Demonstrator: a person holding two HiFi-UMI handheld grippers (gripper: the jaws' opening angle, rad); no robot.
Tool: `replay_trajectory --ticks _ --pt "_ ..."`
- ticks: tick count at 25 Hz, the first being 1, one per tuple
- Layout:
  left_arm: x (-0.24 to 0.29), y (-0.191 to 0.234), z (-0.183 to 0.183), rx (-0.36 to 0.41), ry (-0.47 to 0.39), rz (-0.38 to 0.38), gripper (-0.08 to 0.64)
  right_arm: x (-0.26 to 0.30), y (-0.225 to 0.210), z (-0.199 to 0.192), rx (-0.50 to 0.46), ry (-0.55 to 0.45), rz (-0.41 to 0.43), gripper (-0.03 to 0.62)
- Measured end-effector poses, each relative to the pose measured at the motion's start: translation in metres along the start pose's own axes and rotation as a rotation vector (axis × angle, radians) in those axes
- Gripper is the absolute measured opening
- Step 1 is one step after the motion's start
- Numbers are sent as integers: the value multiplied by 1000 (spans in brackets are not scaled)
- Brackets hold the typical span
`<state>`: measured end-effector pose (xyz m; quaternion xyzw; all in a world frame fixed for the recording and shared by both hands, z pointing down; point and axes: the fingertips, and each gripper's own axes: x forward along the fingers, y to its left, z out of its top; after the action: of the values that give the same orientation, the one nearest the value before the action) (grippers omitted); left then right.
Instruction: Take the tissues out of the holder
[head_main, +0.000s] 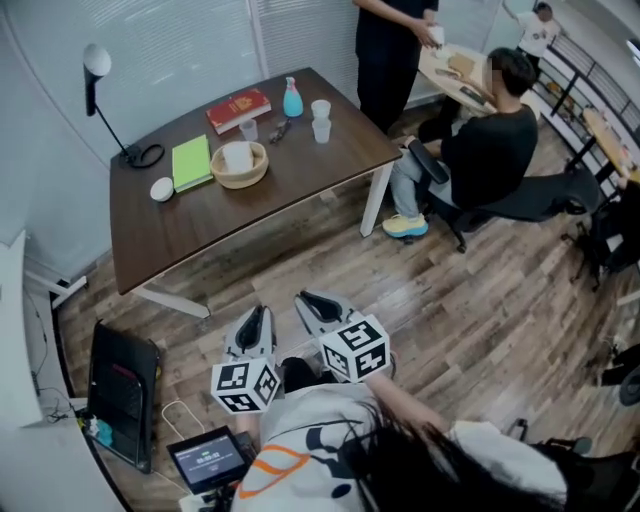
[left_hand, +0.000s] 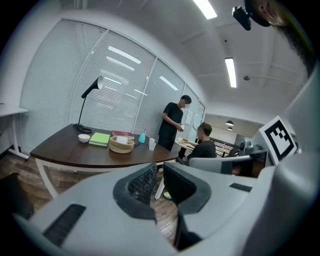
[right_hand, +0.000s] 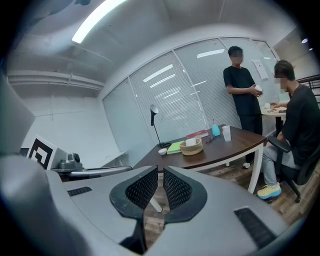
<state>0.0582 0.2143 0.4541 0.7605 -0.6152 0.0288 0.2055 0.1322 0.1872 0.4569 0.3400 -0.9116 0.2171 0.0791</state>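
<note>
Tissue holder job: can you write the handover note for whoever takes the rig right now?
Left gripper: tongs a narrow gap apart, empty, held short of the table.
Right gripper: the same, empty.
The woven holder stands on the table beside the green book, with the tissues inside it.
Done: nothing yet.
Left: reach the woven holder and pull the tissues out.

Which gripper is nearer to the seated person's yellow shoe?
Right. In the head view, the right gripper is below and left of the yellow shoe; the left gripper lies farther left, beyond the right one.
</note>
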Motion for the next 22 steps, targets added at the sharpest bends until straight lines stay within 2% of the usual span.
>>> replay_trajectory --ticks 10,17,22 --pt "3 18 -8 -13 35 43 44 17 -3 -8 24 25 23 43" --pt "31 27 1 -5 43 20 44 34 -16 -2 31 33 11 44" --pt "53 52 13 -18 54 9 44 76 -23 8 28 53 1 44"
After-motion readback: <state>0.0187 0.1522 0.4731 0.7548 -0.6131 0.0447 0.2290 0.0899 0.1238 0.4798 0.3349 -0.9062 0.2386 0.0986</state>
